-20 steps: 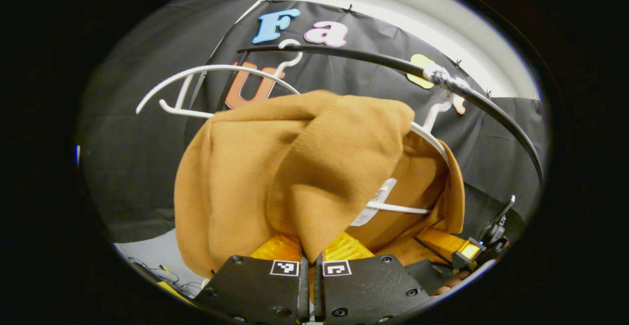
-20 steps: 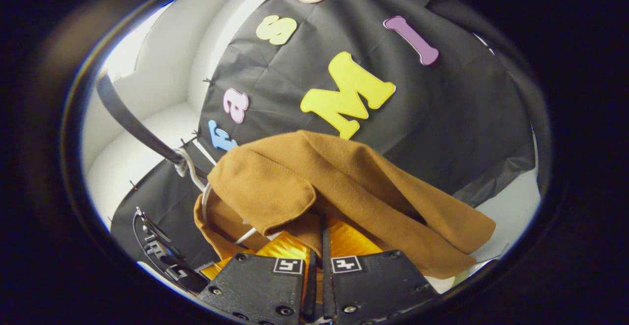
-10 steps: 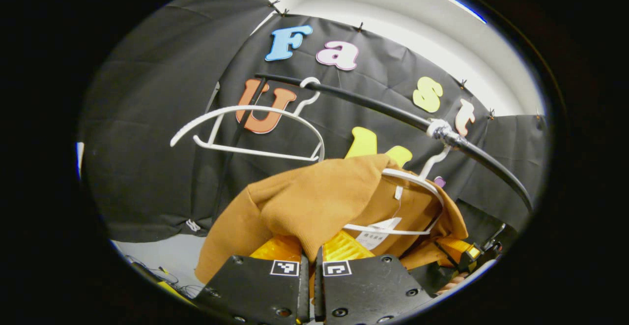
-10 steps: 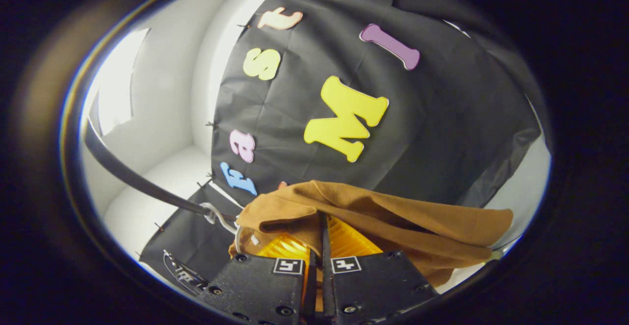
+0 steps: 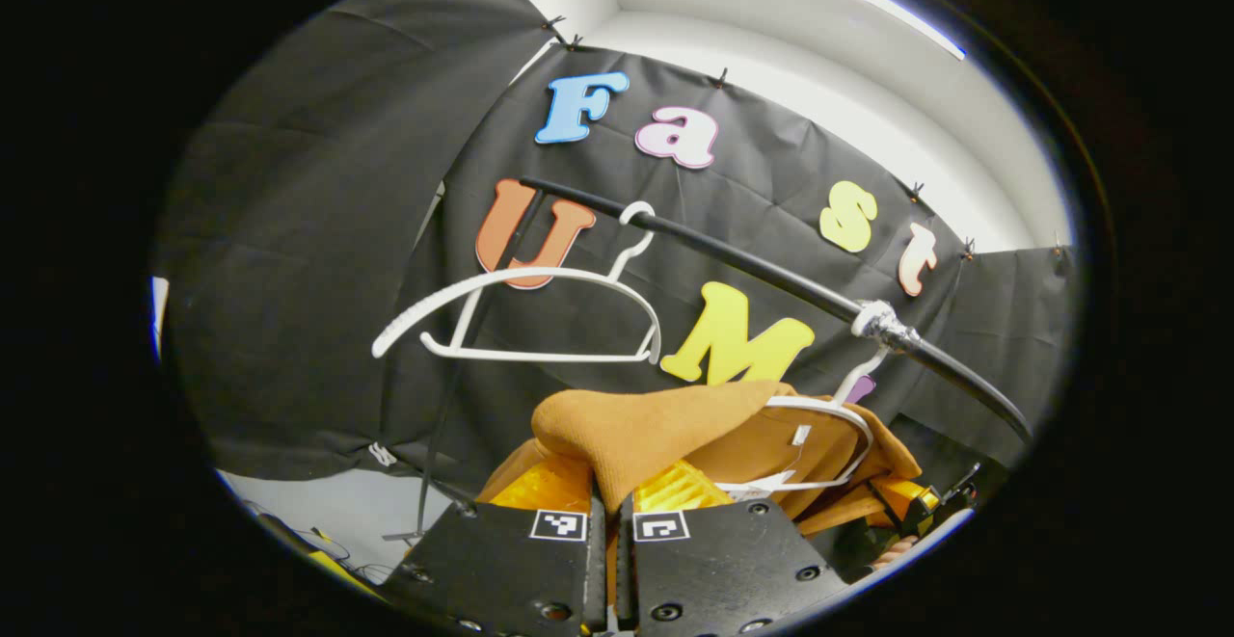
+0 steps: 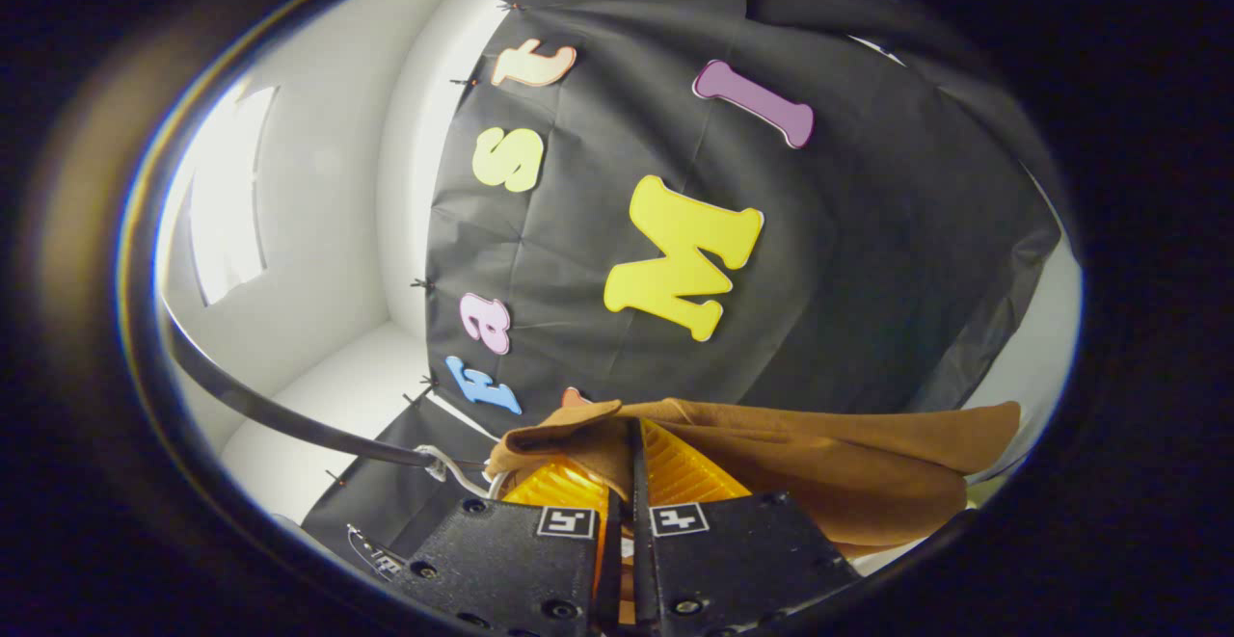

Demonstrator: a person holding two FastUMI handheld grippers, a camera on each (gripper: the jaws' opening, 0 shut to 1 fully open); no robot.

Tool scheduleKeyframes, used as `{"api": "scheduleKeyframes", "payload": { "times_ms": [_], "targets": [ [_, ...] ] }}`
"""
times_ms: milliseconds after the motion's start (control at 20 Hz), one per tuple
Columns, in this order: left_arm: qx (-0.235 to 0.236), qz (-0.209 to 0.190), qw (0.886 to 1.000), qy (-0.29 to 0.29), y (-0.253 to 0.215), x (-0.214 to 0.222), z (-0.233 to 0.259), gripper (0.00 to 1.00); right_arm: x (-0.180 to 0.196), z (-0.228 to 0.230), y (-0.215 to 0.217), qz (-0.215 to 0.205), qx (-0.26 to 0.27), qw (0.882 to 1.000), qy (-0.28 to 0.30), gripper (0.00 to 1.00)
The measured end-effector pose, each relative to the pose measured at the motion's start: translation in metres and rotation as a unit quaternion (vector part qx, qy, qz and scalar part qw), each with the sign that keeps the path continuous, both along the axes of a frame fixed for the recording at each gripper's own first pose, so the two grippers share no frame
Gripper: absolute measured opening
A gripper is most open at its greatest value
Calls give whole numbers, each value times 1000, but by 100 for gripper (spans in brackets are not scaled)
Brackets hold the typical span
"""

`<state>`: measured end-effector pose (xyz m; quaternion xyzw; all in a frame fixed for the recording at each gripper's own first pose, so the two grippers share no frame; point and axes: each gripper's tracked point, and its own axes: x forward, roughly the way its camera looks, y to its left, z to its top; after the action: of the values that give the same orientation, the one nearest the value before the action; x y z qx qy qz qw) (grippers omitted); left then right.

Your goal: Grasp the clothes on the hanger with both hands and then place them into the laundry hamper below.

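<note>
**Q:** Where does the garment lie, and what room surrounds it?

**A:** In the left gripper view, the brown garment [image 5: 665, 425] is bunched low, just above the left gripper [image 5: 605, 494]. Part of it is draped over a white hanger [image 5: 837, 413], whose hook rises to the black rail [image 5: 762, 276]. The rail runs diagonally across the black cloth wall [image 5: 308, 232]. A second, bare white hanger [image 5: 525, 314] hangs farther along the rail, well apart from the cloth, with open wall beneath it.

**Q:** How do the tongs stand?

**A:** The left gripper's fingers are closed almost to touching, a fold of the garment pinched between them. In the right gripper view, the right gripper [image 6: 629, 483] is likewise closed on a fold of the brown garment [image 6: 819, 459], which trails off to one side as a flat, soft flap.

**Q:** What of textures?

**A:** The cloth is matte and finely knit, with rounded folds. The hangers are smooth thin plastic; the rail is a glossy tube with a pale wrapped joint [image 5: 875, 317].

**Q:** What is hard to make out?

**A:** The garment's lower edge is cut off behind both grippers. The other gripper [image 5: 916, 500], at the lower edge of the left gripper view, is mostly hidden. The rail [image 6: 289, 415] curves off at the rim of the right gripper view.
</note>
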<state>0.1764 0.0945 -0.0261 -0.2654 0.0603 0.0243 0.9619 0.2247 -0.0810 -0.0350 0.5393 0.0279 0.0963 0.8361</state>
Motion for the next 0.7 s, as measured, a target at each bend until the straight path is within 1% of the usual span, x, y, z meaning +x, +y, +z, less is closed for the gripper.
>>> {"api": "scheduleKeyframes", "payload": {
  "times_ms": [300, 400, 450, 500, 550, 650, 700],
  "targets": [
    [3, -4, 1000, -6, 12, 5, 14, 4, 10, 12, -12, -3, 21, 1000, -15, 8],
    [5, -6, 1000, -9, 13, 7, 19, 4, 14, 16, -16, -4, 19, 1000, -21, 7],
    [9, -9, 1000, -11, 14, 7, 21, 4, 17, 19, -17, -6, 18, 1000, -24, 8],
    [12, -12, 1000, -13, 14, 8, 24, 4, 17, 24, -19, -6, 17, 999, -29, 11],
    [14, -15, 1000, -14, 13, 10, 26, 4, 18, 27, -21, -6, 16, 999, -33, 7],
    [19, -22, 999, -18, 15, 12, 30, 4, 21, 35, -26, -9, 16, 999, -41, 7],
    [20, -24, 999, -20, 15, 15, 33, 4, 25, 38, -27, -7, 16, 999, -43, 4]
  ]
}}
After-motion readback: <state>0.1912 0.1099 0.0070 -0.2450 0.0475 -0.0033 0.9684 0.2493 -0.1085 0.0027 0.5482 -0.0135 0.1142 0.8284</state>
